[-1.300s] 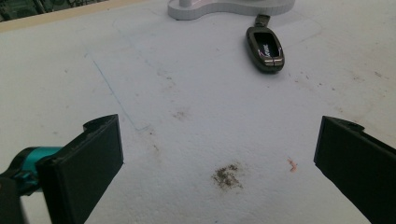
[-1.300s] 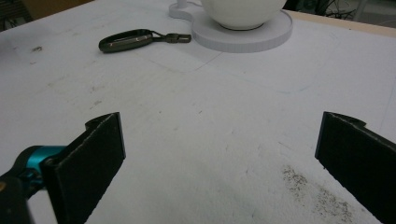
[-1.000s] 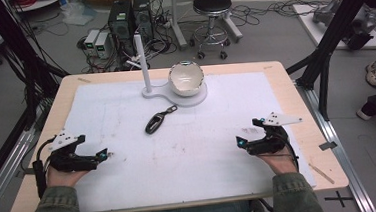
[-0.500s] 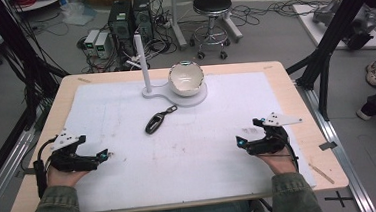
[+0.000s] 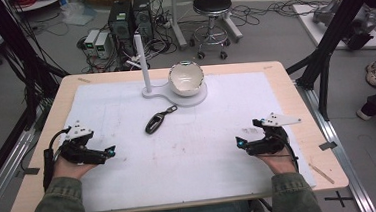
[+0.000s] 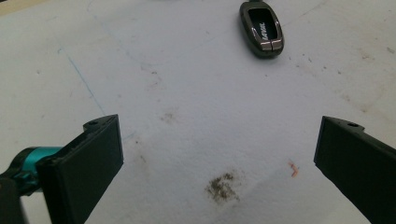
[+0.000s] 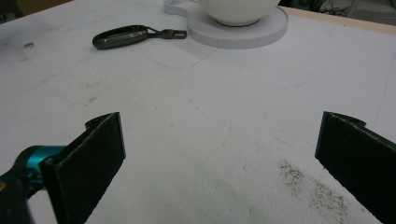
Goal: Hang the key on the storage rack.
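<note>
A dark key fob lies flat on the white sheet covering the tabletop, near the middle and well apart from both grippers. Just beyond it a white bowl sits tilted on the round end of a white stand — its inside looks empty — with a thin post rising beside it. The left gripper and right gripper rest low at the near corners, jaws spread wide, holding nothing — each points inward over bare sheet.
</note>
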Demonstrator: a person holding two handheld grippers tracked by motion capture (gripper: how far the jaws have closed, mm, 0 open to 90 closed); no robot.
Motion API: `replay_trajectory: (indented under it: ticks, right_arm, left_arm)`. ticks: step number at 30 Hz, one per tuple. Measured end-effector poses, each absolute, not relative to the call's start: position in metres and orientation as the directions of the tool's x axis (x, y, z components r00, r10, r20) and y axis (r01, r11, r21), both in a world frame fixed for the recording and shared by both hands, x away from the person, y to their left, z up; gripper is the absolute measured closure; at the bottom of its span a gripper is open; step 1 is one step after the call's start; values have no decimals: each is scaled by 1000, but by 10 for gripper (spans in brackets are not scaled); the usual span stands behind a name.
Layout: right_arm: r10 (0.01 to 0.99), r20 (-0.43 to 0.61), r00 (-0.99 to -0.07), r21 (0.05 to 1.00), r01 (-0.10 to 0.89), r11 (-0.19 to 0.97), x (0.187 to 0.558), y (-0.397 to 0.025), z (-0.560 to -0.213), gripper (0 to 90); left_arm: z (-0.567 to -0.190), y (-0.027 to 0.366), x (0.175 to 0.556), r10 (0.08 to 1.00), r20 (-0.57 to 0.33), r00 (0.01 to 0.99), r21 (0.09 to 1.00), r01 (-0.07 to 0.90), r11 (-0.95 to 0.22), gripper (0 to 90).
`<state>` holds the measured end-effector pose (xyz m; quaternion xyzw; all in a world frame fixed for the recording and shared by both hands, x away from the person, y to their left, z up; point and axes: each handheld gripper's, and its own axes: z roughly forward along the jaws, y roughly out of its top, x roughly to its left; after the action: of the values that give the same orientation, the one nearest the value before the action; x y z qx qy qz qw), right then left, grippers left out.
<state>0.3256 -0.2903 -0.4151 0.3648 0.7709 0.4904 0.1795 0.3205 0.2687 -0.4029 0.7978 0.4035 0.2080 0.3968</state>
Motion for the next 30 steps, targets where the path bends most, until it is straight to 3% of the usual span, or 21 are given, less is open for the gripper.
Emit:
replay_trajectory:
  ticks: [30]
  right_arm:
    - [742,81,-666,890,383,247,326,-292,-415,5]
  left_arm:
    - [-375,237,361,761,39,648,728,503,-466,18]
